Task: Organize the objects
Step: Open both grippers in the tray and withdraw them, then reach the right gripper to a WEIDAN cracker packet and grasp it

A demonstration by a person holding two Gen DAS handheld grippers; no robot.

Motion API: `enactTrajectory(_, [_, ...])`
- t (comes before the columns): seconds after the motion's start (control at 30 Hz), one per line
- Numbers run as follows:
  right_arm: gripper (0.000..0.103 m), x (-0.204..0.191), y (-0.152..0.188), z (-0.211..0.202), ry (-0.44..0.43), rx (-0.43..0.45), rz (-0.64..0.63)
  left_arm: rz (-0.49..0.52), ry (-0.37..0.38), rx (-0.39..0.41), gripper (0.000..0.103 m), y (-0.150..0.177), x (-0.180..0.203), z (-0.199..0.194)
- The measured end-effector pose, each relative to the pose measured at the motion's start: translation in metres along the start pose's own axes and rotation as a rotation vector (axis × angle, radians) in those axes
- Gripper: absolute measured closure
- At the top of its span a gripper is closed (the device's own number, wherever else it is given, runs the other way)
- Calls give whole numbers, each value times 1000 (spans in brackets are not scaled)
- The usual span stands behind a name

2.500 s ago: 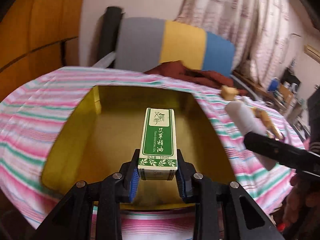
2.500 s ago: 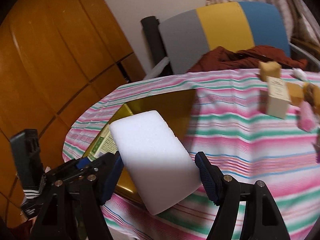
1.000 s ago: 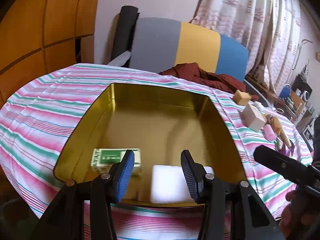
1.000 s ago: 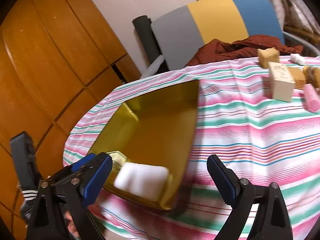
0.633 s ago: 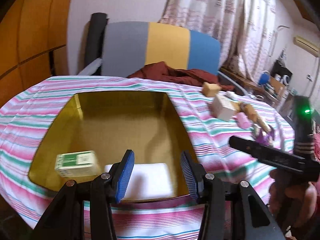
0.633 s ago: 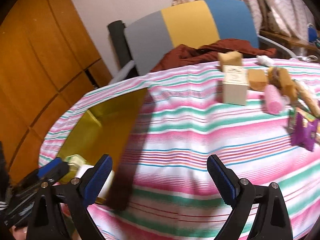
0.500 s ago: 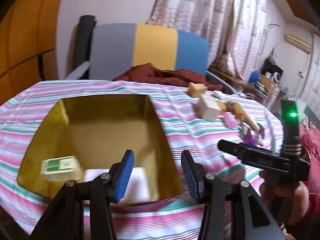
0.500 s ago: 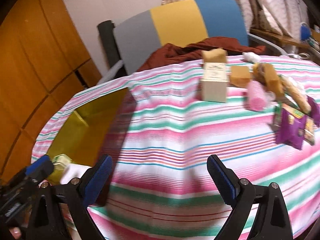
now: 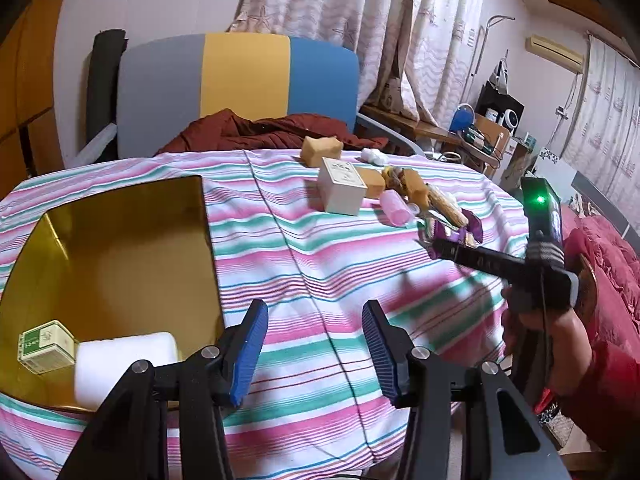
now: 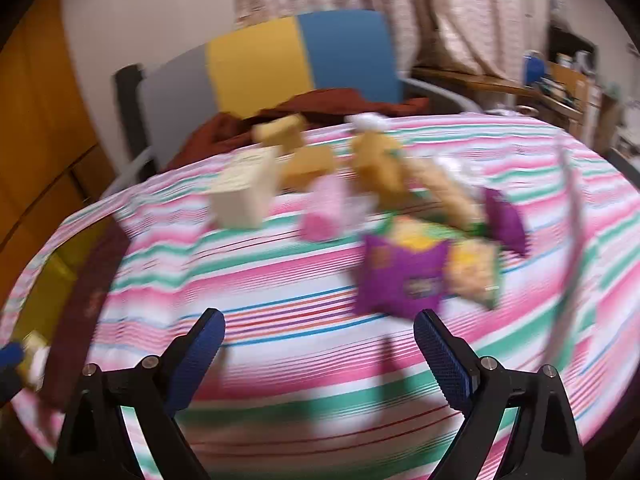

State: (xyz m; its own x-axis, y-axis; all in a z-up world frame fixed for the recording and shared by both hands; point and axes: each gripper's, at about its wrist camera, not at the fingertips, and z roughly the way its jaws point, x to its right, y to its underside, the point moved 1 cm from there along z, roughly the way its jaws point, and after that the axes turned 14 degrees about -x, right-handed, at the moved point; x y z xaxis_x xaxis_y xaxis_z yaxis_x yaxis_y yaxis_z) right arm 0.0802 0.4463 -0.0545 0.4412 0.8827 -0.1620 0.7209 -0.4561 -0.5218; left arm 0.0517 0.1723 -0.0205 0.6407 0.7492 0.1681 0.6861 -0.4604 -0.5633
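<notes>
A gold tin (image 9: pixel 120 208) sits at the table's left. In it lie a green-and-white oil box (image 9: pixel 46 346) and a white foam block (image 9: pixel 124 364). My left gripper (image 9: pixel 314 354) is open and empty over the striped cloth, right of the tin. My right gripper (image 10: pixel 318 354) is open and empty, just short of a purple snack packet (image 10: pixel 400 276). Its arm also shows in the left wrist view (image 9: pixel 500 264). Behind lie a cream box (image 9: pixel 342 192), a pink bottle (image 9: pixel 394 208), tan sponges (image 9: pixel 322 151) and a corn cob (image 9: pixel 446 206).
A grey, yellow and blue chair (image 9: pixel 240 80) with a dark red cloth (image 9: pixel 256 130) stands behind the table. Wooden panels are on the left. A cluttered desk (image 9: pixel 476 136) and curtains are at the right. The right wrist view is blurred.
Both grippers let go of the oil box and the foam block into the tin, then swung right. The right gripper now faces the pile of objects.
</notes>
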Motion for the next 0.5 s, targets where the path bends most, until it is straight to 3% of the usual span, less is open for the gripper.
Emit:
enactTrajectory(0.23, [7,42,-15,18,19,-17,98,26,9,-28,53,2,15,10])
enactTrajectory(0.33, [7,32,-18,27,0,-31,84,39,8,-33,53,3,20,12])
enactTrajectory(0.5, [7,-8,-11,31,-144,-71,-20,56,4,-42,53,4,26,15])
